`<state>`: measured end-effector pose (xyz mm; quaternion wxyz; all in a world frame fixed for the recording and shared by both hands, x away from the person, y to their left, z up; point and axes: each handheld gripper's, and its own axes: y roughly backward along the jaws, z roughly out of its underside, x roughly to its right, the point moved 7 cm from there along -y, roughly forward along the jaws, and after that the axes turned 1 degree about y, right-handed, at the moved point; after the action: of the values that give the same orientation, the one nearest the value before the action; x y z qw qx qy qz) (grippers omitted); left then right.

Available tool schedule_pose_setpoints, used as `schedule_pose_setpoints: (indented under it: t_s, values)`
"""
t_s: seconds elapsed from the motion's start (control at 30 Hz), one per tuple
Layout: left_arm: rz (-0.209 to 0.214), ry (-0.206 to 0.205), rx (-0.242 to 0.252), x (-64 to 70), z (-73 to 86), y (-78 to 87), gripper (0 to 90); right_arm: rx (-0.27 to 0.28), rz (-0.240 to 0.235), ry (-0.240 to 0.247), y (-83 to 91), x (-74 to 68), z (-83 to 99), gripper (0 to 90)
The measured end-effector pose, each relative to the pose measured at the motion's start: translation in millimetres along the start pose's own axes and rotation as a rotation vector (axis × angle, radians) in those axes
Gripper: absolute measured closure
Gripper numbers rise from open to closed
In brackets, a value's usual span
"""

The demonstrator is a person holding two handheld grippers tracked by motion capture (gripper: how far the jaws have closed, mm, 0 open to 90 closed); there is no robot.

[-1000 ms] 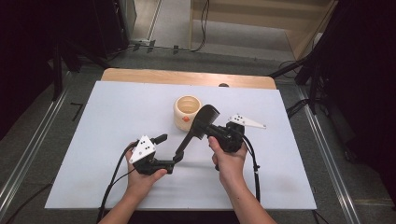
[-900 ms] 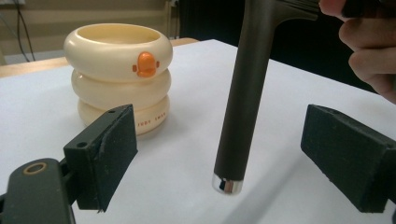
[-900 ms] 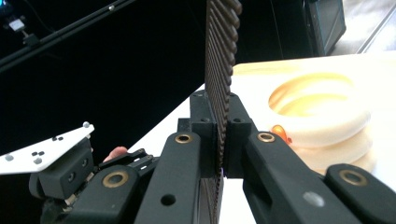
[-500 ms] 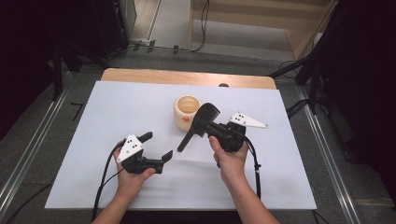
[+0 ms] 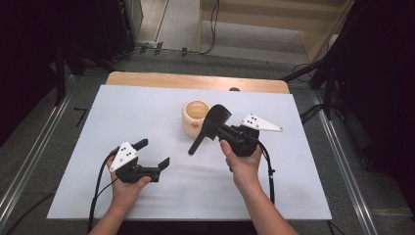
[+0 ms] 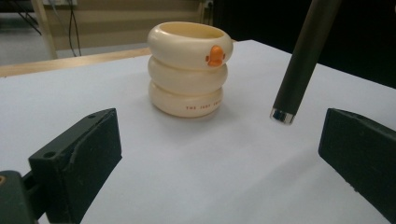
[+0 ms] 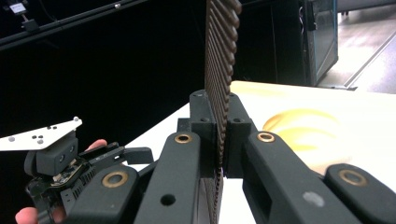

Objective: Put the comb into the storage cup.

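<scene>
Jaws of the left gripper [image 5: 152, 153] stand spread wide over the white table [image 5: 147, 107], gripping nothing; those of the right gripper [image 5: 226, 130] pinch a dark ridged brush [image 5: 209, 126] near its head, its handle slanting down beside the cream ringed cup [image 5: 195, 117], which bears an orange duck mark and looks empty.

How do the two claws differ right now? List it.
1. The right claw is shut on a black hairbrush; the left claw holds nothing.
2. The left claw's jaws stand wide apart; the right claw's jaws are pressed against the brush head.
3. The left claw sits lower left on the white table; the right claw is beside the cream holder.
Both are black, hand-held, with a grey plate.
</scene>
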<state>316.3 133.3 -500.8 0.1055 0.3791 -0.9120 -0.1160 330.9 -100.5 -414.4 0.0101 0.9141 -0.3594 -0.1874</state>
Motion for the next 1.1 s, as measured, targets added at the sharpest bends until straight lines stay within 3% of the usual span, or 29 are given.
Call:
schedule_pose_setpoints:
  t_s: [0.43, 1.1]
  values:
    - [-0.044, 0.008, -0.009, -22.1, 6.2, 21.3, 0.0, 0.01, 0.011, 0.026, 0.5, 3.4, -12.2, 84.5]
    - [-0.103, 0.019, -0.014, -44.9, 13.1, 51.5, 0.0, 0.02, 0.04, 0.055, -3.1, 12.1, -29.0, 84.5]
